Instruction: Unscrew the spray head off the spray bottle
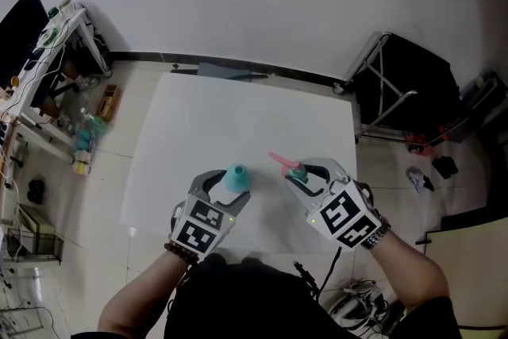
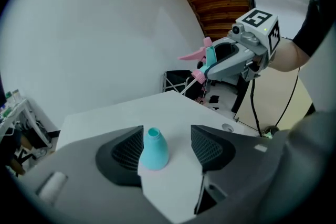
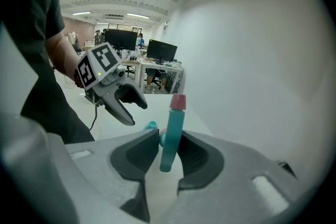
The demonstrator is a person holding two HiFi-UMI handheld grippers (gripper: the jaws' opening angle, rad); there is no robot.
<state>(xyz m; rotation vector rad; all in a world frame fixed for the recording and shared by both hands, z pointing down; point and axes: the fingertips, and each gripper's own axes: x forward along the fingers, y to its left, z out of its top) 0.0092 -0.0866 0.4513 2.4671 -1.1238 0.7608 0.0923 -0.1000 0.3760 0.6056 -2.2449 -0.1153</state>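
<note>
A small teal spray bottle (image 1: 236, 178) stands upright on a white table (image 1: 238, 111), near the table's near edge, with its neck open and no head on it. It sits between the jaws of the left gripper (image 1: 225, 188), which are spread apart. In the left gripper view the bottle is close against one pad and clear of the other, so the gripper is not squeezing it.

The spray head (image 1: 287, 164), teal with a pink trigger and nozzle, is off the bottle. It is clamped between the jaws of the right gripper (image 1: 304, 173), which holds it in the air to the right of the bottle and apart from it. The right gripper view shows both pads pressed on the head's teal stem.

The two grippers are near each other over the near part of the table, and each appears in the other's view. Beyond them the white tabletop runs on to its far edge, just before a white wall.

On the floor to the right of the table is a black folding stand (image 1: 405, 87), with shoes (image 1: 418, 179) near it. To the left are a cluttered shelf unit (image 1: 51, 52) and a small wooden crate (image 1: 109, 101). Cables (image 1: 349, 302) lie on the floor by the person's right arm.
</note>
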